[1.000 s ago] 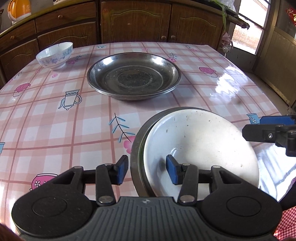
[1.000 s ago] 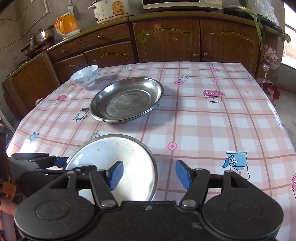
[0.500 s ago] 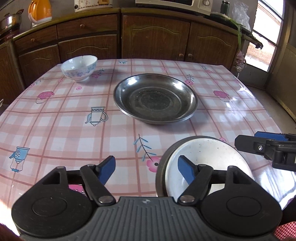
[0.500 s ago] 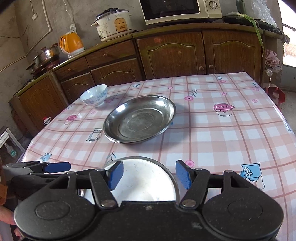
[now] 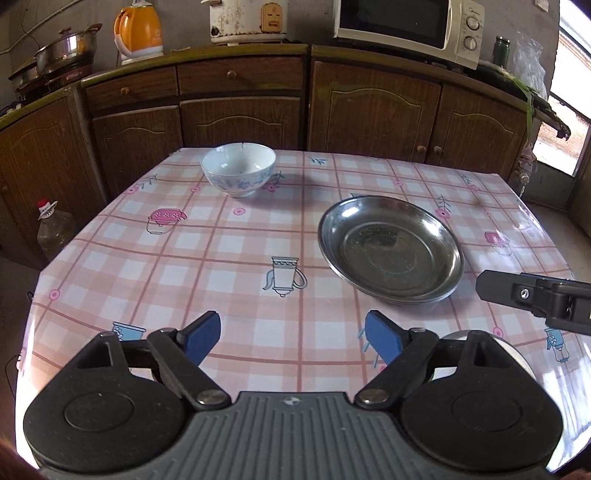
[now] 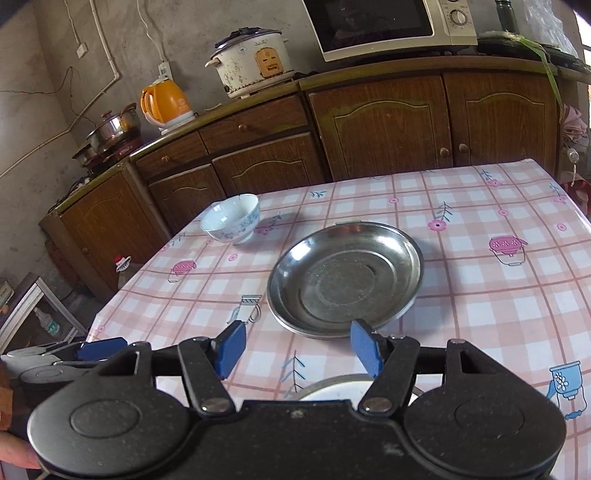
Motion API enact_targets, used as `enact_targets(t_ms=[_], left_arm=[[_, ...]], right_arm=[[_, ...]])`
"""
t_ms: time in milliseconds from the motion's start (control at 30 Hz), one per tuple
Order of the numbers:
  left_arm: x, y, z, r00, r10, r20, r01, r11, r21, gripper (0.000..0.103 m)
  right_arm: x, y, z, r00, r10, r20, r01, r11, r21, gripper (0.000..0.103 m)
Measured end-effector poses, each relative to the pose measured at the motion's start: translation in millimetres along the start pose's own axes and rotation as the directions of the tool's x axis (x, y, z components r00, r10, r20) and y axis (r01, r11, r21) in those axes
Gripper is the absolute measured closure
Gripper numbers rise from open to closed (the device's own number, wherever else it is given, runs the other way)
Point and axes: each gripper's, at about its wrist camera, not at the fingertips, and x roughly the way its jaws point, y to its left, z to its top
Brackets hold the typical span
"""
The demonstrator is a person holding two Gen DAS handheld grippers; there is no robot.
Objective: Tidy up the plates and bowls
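A white bowl with blue flowers (image 5: 239,170) stands at the far left of the table; it also shows in the right wrist view (image 6: 231,218). A steel plate (image 5: 390,249) lies mid-table right, seen too in the right wrist view (image 6: 344,278). The white plate (image 6: 341,391) on a steel plate sits at the near edge, mostly hidden behind my right gripper; a sliver of it (image 5: 508,345) shows in the left wrist view. My left gripper (image 5: 291,338) is open and empty above the tablecloth. My right gripper (image 6: 297,347) is open and empty, above the near plates.
The table has a pink checked cloth (image 5: 229,258). Brown cabinets (image 5: 240,107) stand behind it, bearing a kettle (image 5: 138,29), rice cooker (image 6: 253,61) and microwave (image 5: 404,24). An oil bottle (image 5: 53,229) stands on the floor at the left.
Both grippers have pulled back and up from the white plate, which has dropped almost out of view. The left gripper has swung left, its jaws opening wider.
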Motion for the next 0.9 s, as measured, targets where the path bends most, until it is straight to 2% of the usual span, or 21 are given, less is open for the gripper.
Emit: enact_targets(t_ms=[367,900], left_arm=[[3,37,38,0.998,0.045,0.036,-0.045,0.999,-0.007,0.011],[58,91,84,0.995,0.095,0.039,-0.092,0.993,-0.077,0.011]], right_arm=[[22,45,40,0.999,0.043,0.027,-0.042,0.998,-0.044,0.024],[117,92,83,0.998,0.063,0.015,-0.062,0.995,-0.083,0.024]])
